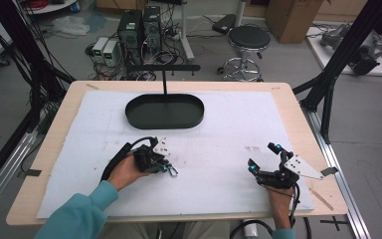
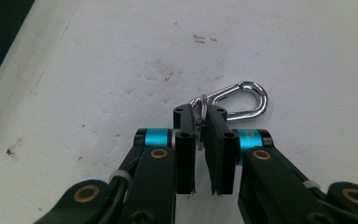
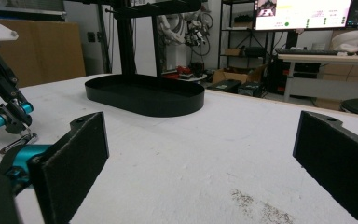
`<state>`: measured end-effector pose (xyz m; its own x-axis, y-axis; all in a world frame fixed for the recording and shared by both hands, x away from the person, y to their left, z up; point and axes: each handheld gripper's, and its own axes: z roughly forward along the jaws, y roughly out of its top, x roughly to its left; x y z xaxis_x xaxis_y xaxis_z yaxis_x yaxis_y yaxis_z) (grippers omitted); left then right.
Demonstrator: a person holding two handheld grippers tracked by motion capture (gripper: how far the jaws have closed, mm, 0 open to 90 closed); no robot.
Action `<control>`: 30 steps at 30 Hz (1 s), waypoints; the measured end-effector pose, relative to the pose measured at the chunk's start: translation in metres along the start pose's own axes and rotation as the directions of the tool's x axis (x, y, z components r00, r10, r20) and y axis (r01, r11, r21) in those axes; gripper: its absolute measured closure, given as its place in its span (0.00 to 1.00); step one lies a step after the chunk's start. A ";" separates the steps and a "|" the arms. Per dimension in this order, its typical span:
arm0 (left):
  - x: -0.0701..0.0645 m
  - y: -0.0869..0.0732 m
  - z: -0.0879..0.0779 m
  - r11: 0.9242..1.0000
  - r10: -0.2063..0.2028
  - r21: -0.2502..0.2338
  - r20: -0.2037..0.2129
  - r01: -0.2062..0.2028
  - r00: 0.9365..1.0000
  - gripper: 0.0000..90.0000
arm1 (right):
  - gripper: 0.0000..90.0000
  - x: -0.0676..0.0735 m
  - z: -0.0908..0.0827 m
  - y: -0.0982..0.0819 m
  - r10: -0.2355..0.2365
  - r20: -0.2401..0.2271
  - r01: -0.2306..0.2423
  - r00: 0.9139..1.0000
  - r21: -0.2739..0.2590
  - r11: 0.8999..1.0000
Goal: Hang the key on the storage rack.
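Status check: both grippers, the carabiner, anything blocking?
Left gripper shut on carabiner's key ring, on the white mat. Right gripper open, empty. Black tray beyond, path clear.

Black oval tray, white mat.

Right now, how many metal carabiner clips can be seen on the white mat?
1. The carabiner lies on the white mat, its key ring end pinched by the left hand-held gripper. None seems hidden.

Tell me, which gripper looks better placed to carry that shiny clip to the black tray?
Left. The left gripper is shut on the carabiner's ring, while the right gripper rests open, apart from it.
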<state>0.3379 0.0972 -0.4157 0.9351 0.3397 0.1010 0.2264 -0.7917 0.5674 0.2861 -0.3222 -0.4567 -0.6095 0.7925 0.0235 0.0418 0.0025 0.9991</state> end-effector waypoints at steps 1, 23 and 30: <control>0.000 0.000 0.000 1.000 0.005 -0.004 0.000 -0.005 1.000 0.92 | 0.03 0.000 0.000 0.000 0.005 -0.001 -0.005 1.000 0.003 1.000; 0.003 -0.001 -0.001 1.000 -0.012 -0.021 0.011 0.012 1.000 0.98 | 0.03 0.000 0.000 0.000 0.005 0.002 -0.005 1.000 -0.001 1.000; 0.011 -0.003 -0.013 0.993 -0.069 -0.096 0.031 0.071 0.997 0.98 | 0.03 0.000 0.000 0.000 0.004 0.001 -0.004 1.000 -0.002 1.000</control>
<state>0.3439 0.1104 -0.4056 0.9255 0.3771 0.0360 0.2653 -0.7130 0.6490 0.2859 -0.3223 -0.4568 -0.6089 0.7928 0.0270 0.0422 -0.0017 0.9991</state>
